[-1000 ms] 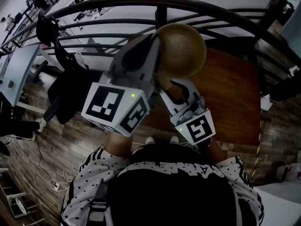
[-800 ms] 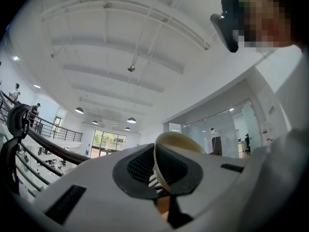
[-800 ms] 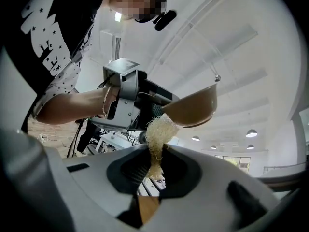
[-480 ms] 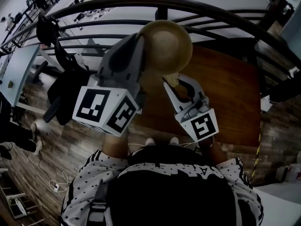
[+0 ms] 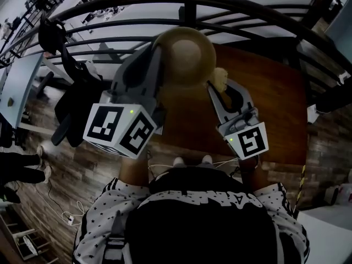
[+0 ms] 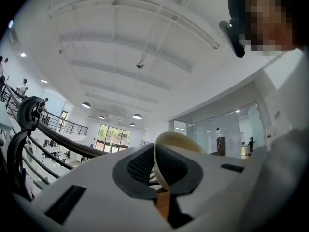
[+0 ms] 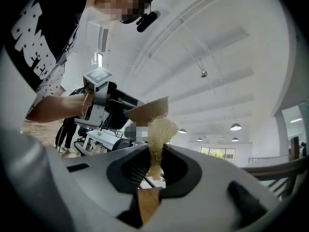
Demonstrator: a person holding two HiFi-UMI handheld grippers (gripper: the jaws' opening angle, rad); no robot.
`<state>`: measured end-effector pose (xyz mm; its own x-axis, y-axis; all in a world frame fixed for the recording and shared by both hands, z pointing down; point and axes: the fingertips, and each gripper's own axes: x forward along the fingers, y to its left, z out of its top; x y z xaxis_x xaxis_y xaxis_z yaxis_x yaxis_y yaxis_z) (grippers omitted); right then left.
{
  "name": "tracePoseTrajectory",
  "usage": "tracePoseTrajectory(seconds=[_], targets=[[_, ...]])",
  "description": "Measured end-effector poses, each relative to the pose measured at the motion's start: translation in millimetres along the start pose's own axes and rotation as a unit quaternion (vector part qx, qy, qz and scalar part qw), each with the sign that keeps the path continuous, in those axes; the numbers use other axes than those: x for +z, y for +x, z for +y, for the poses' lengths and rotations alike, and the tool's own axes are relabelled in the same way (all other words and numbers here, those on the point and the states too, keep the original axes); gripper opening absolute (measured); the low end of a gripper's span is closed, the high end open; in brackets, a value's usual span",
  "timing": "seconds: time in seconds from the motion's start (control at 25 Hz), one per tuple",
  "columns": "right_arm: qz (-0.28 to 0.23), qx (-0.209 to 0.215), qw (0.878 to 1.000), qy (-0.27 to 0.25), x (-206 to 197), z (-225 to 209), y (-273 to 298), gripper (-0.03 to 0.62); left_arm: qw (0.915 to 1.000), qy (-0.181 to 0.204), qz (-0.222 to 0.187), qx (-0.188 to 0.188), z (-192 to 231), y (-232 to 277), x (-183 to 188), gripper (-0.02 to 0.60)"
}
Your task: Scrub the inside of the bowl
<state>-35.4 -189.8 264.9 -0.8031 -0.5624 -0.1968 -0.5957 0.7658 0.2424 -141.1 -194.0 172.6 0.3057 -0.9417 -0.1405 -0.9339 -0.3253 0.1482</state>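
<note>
A tan bowl [image 5: 186,56] is held up in the air over the wooden table [image 5: 275,109], its rounded underside toward the head view. My left gripper [image 5: 157,65] is shut on its rim; the left gripper view shows the cream rim [image 6: 166,151] pinched between the dark pads. My right gripper [image 5: 218,83] sits just right of the bowl, shut on a pale fibrous scrubber [image 5: 219,79]. In the right gripper view the scrubber [image 7: 158,134] sticks up from the jaws, its tip just under the bowl's edge [image 7: 149,111]. The bowl's inside is hidden in the head view.
A dark curved metal railing [image 5: 258,12] runs behind the table. A dark office chair [image 5: 74,100] stands at the left on the wood floor. White cables [image 5: 69,216] lie on the floor at lower left. My patterned sleeves fill the bottom of the head view.
The bowl and left gripper have shifted left and slightly up. The right gripper with the scrubber has moved right and up, out from under the bowl to its right side.
</note>
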Motion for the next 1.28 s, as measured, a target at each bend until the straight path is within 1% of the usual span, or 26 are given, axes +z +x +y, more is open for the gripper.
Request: tracePoseTrajectory(seconds=[0.2,0.36,0.52,0.64,0.72,0.84,1.0,1.28], targets=[[0.013,-0.024,1.0,-0.001,-4,-2,5,0.061,0.9997,0.007,0.016,-0.015,18,-5,-14,0.025],[0.023,-0.045,0.999,-0.002,-10,1,15,0.061,0.999,-0.009,0.028,-0.034,37,-6,-31,0.025],[0.022,-0.07,0.997,-0.022,-8,-2,14,0.061,0.9976,-0.026,0.043,-0.047,49,-9,-49,0.025],[0.03,-0.087,0.996,-0.017,-6,-1,7,0.061,0.9962,-0.038,0.056,-0.056,49,-10,-64,0.025],[0.036,-0.092,0.995,-0.021,-12,0,0,0.061,0.9951,-0.041,0.067,-0.06,49,-11,-75,0.025],[0.046,-0.096,0.994,-0.011,-20,-2,-3,0.061,0.9938,-0.041,0.082,-0.063,48,-6,-88,0.025],[0.045,-0.101,0.994,0.005,-29,-20,-1,0.061,0.9921,-0.039,0.099,-0.065,44,15,-106,0.025],[0.067,-0.103,0.992,0.024,-62,-56,-18,0.061,0.9853,-0.049,0.15,-0.066,23,47,-159,0.025]])
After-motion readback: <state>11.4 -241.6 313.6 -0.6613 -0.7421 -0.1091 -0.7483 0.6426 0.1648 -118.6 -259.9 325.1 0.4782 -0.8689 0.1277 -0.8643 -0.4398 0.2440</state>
